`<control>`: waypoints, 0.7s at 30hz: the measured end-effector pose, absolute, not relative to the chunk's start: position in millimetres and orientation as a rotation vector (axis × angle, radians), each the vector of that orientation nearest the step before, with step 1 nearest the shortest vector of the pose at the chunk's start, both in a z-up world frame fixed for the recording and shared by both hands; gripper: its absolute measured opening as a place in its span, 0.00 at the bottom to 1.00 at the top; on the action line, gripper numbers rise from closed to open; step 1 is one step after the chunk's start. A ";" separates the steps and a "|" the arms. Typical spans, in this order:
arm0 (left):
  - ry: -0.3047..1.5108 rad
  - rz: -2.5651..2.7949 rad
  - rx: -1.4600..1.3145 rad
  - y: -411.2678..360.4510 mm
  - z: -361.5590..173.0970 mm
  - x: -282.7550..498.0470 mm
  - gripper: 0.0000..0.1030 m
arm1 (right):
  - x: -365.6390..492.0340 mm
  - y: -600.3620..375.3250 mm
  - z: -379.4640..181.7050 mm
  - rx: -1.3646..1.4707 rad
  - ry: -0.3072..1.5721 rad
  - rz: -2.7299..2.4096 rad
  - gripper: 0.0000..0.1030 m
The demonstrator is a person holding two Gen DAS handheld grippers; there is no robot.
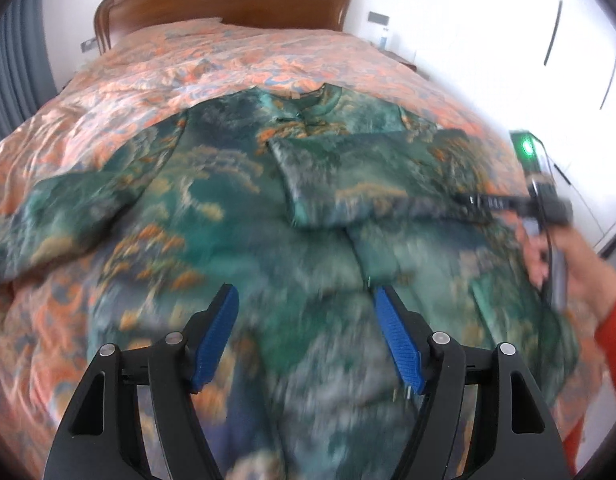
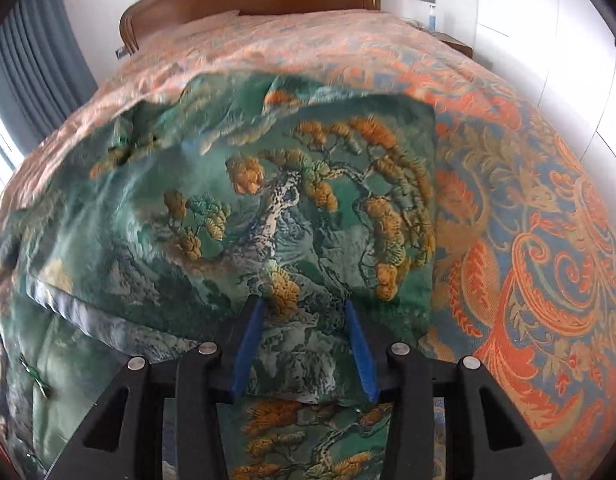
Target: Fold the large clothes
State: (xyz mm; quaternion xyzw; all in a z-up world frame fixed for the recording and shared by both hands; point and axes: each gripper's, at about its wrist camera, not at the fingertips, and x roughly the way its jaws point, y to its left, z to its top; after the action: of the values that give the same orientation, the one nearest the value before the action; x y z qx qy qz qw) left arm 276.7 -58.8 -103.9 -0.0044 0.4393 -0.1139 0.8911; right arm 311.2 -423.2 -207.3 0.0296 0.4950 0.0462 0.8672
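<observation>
Lying spread on the bed (image 1: pixel 107 92): green patterned garment (image 1: pixel 211 184), one sleeve folded across its chest. Hovering above it, released: left tongs (image 1: pixel 305 300). Straddling cloth, jaws part-closed, grip unclear: right tongs (image 2: pixel 305 308).

Bright daylight, white walls blown out; heavy motion blur left view; fisheye bending, dark corners.

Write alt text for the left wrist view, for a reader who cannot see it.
A green printed garment lies spread on a bed's orange floral bedspread, one sleeve folded across its chest. The left gripper hangs open above it; the right gripper reaches in from the right.
</observation>
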 end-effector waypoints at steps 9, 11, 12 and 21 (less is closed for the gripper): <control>0.925 -0.169 -0.106 -13.7 -109.0 213.8 0.71 | 386.0 -449.4 -160.0 0.118 0.938 0.015 0.42; 0.928 -0.151 -0.107 -6.4 -110.2 207.6 0.73 | 404.4 -452.9 -157.0 0.149 0.916 -0.003 0.42; 0.931 -0.144 -0.107 -2.8 -110.3 204.9 0.73 | 412.7 -453.8 -159.2 0.156 0.917 -0.016 0.42; 0.907 -0.093 -0.087 14.6 -114.1 185.3 0.78 | 444.9 -447.6 -217.5 0.151 1.081 -0.125 0.42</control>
State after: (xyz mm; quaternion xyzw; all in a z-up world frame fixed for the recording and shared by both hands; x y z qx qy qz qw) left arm 185.3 14.6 -114.1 -0.0419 0.4380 -0.0449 0.8969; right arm 444.9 -447.6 -217.5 0.0716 0.5137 -0.0592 0.8529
